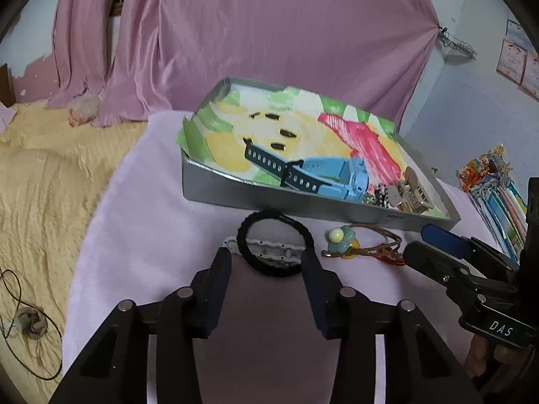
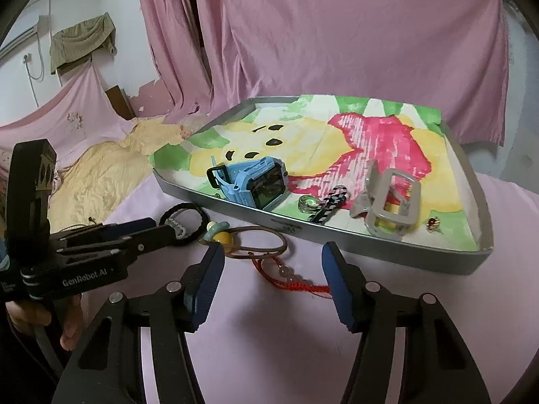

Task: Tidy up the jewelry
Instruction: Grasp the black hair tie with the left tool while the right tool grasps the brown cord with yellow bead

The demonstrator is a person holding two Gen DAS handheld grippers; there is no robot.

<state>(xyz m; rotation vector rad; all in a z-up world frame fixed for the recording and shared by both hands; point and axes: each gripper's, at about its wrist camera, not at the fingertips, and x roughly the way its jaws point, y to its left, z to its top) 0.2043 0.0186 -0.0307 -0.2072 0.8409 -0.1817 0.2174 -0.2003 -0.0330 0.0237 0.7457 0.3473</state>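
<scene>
The jewelry is split between two locations. Inside the grey tray [image 2: 387,252], on its painted paper liner, lie a blue watch [image 2: 259,181], a small green ring [image 2: 308,203], a black-and-white braided band [image 2: 328,207], a grey hair claw clip [image 2: 387,202] and a small red-and-gold earring [image 2: 433,224]. The watch is near the tray's front wall, with its dark perforated strap [image 1: 269,165] extending to the left.

Outside the tray, just in front of its front wall, on the pink cloth [image 1: 151,202] covering the tabletop, lie a black hair tie [image 1: 274,244] overlapping a white toothed clip [image 1: 269,252], a brown hair tie with a flower ornament [image 1: 343,237], and a red cord bracelet with beads [image 2: 293,277].

The left claw [image 1: 266,269] is open, its tips on either side of the black hair tie, gripping nothing. The right claw [image 2: 273,266] is also open and empty, with the red cord bracelet lying between its blue pads [image 2: 337,279].

A hand [image 2: 67,323] holds the left claw's handle. Pink drapes [image 2: 337,33] hang behind the tray.
</scene>
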